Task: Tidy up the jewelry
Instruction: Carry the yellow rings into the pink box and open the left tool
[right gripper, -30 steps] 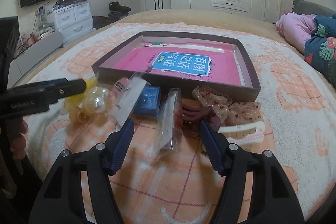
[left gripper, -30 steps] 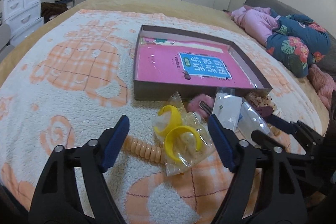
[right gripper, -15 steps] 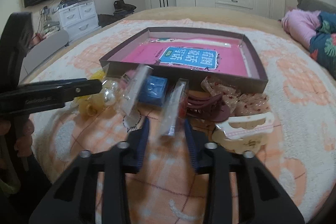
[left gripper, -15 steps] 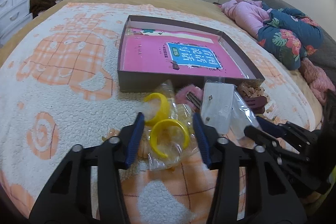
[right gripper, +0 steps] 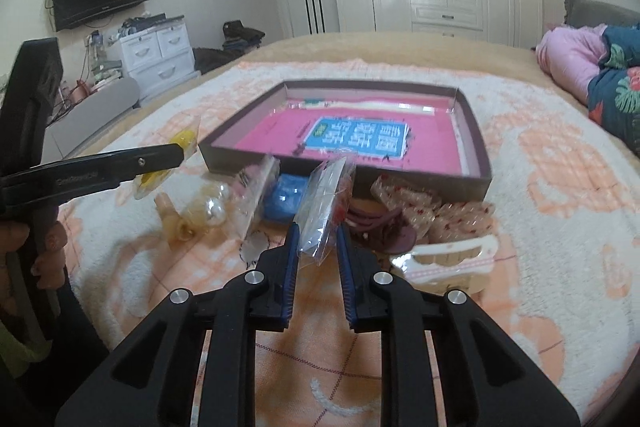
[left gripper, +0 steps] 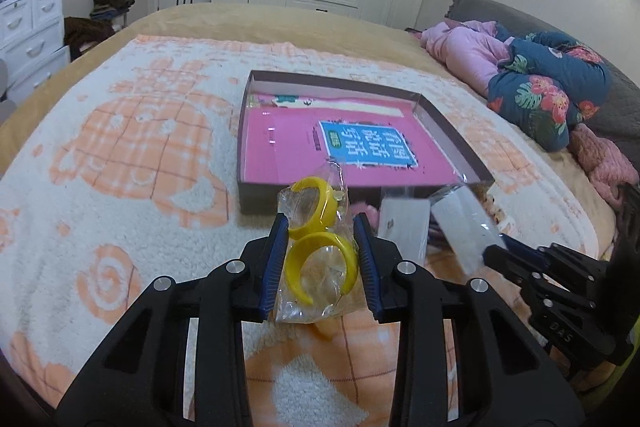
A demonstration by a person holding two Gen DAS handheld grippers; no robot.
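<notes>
A: Left gripper clamps its fingers on the clear bag of yellow bangles, held just above the blanket, in front of the shallow box.

B: And the right gripper has its fingers pinched on a thin clear packet, over the hair clips piled before that box, its pink book inside.

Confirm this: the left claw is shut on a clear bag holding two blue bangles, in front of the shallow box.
Not quite. In the left wrist view the left claw is shut on the clear bag, in front of the shallow box, but the two bangles are yellow.
</notes>
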